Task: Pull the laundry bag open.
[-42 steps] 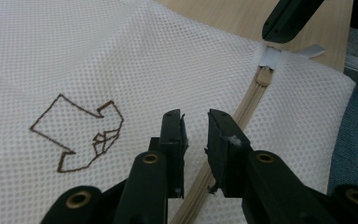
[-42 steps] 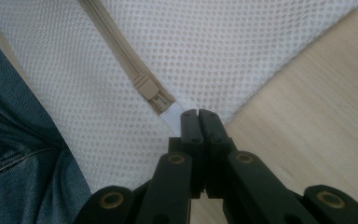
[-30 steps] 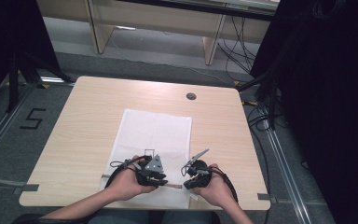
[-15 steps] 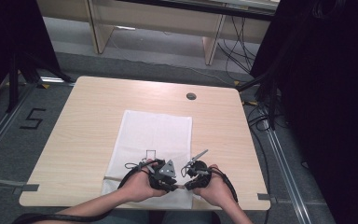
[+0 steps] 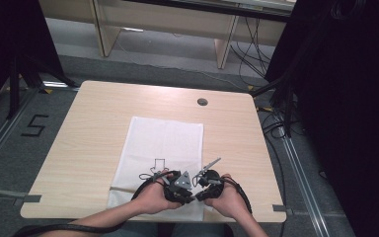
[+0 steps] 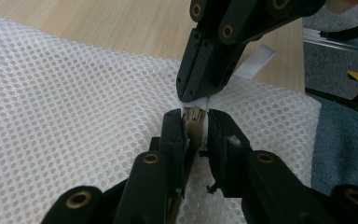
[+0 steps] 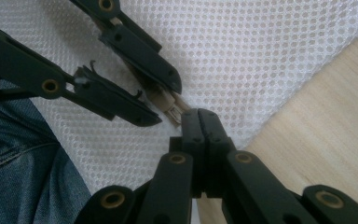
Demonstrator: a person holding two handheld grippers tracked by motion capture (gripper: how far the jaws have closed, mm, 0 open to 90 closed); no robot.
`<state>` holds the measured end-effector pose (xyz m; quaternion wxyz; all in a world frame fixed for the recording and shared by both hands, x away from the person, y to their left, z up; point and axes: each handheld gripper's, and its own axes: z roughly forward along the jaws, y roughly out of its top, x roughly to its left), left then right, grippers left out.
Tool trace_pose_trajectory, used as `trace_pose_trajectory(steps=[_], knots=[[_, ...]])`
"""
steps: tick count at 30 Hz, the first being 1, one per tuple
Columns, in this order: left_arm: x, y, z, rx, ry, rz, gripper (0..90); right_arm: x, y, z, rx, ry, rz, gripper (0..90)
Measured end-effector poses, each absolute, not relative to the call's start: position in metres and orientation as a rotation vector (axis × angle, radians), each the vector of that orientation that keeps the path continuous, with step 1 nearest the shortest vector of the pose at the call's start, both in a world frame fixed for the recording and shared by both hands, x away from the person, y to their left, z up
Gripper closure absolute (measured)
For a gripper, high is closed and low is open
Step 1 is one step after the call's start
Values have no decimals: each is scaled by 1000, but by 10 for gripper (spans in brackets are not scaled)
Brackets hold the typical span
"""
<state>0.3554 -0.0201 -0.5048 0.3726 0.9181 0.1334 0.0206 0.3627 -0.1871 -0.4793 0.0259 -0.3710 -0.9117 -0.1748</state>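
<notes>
A white mesh bag (image 5: 163,143) lies flat on the wooden table (image 5: 94,128), reaching its near edge. Both grippers meet tip to tip over the bag's near right corner. My left gripper (image 5: 190,192) has its jaws a little apart, with a small beige zip-pull-like piece (image 6: 194,122) between them against one jaw. In the left gripper view, that gripper (image 6: 193,116) faces the right gripper (image 6: 191,95), which comes in from above. My right gripper (image 7: 198,114) is shut, pinching the mesh bag (image 7: 261,46) at its edge. The left gripper (image 7: 165,105) enters from the upper left in the right gripper view.
A round cable hole (image 5: 202,101) sits at the table's far side. Grey tape strips (image 5: 27,198) mark the near corners. The person's jeans (image 7: 18,158) lie just past the table's near edge. Dark equipment and cables (image 5: 276,98) stand to the right.
The left hand and its gripper have moved right along the bag's near edge until its tips meet the right gripper. The right gripper has stayed put.
</notes>
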Motion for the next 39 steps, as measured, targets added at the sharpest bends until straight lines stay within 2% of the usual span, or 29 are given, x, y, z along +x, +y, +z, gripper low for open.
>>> trace_pose_trajectory(steps=[6, 18, 39], knots=[[352, -24, -505, 2346, 288, 99, 812, 363, -188, -479, -1147, -2808, -544, 900], [353, -23, -506, 2286, 372, 47, 818, 364, -189, -480, -1156, -2788, -555, 900], [353, -19, -500, 2325, 323, 73, 820, 365, -187, -480, -1158, -2817, -542, 900]])
